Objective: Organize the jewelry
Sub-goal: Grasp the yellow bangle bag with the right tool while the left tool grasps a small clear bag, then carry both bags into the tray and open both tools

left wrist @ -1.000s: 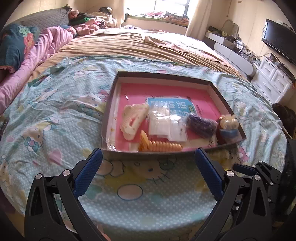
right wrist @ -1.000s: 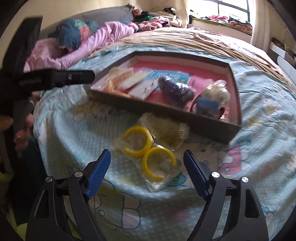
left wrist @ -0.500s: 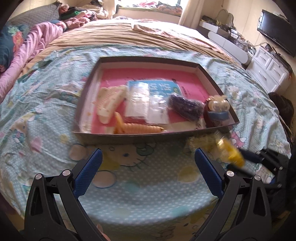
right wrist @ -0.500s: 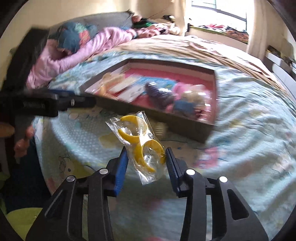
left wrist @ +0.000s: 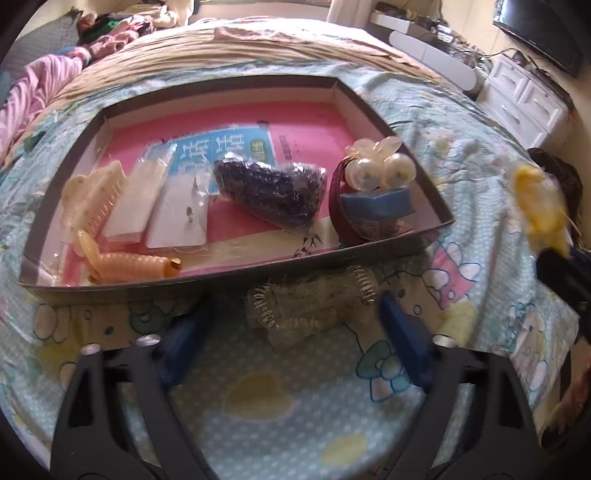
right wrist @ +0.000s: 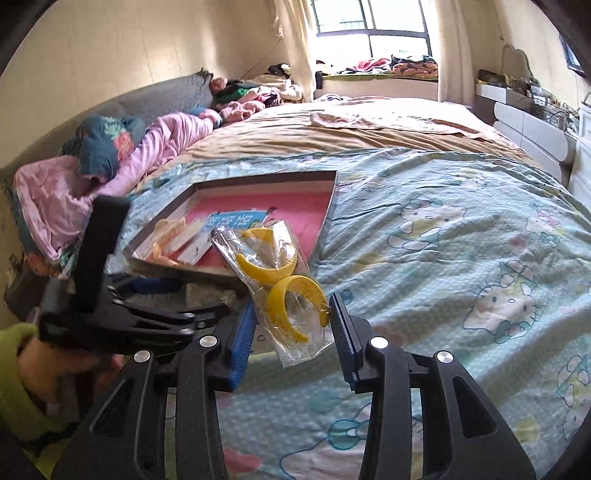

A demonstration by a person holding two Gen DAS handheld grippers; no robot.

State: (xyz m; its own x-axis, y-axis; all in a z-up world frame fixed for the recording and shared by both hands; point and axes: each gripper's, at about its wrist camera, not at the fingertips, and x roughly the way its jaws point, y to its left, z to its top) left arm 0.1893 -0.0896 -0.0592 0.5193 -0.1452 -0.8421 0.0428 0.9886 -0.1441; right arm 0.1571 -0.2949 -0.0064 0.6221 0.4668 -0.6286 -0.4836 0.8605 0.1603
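Note:
A shallow brown tray (left wrist: pixel 221 282) with a pink floor lies on the bed. It holds a cream hair claw (left wrist: pixel 92 195), white earring cards (left wrist: pixel 177 214), a bag of dark purple beads (left wrist: pixel 273 192) and a blue box with pearl balls (left wrist: pixel 376 201). Just in front of the tray lies a clear bag of wire coils (left wrist: pixel 314 306). My left gripper (left wrist: pixel 295 321) straddles this bag, its jaws closing but not touching it. My right gripper (right wrist: pixel 291 332) is shut on a clear bag of yellow hoops (right wrist: pixel 280 284), held in the air before the tray (right wrist: pixel 266 177).
The cartoon-print blanket (right wrist: pixel 461 258) covers the near bed. Pink bedding (right wrist: pixel 159 144) and clothes pile at the far left. White drawers (left wrist: pixel 528 99) and a TV (left wrist: pixel 543 33) stand on the right. A hand in a green sleeve (right wrist: pixel 26 369) holds the left gripper (right wrist: pixel 147 295).
The right gripper closed on the bag of yellow hoops and lifted it off the blanket. The left gripper moved down and forward over the bag of coils, and its fingers drew nearer together.

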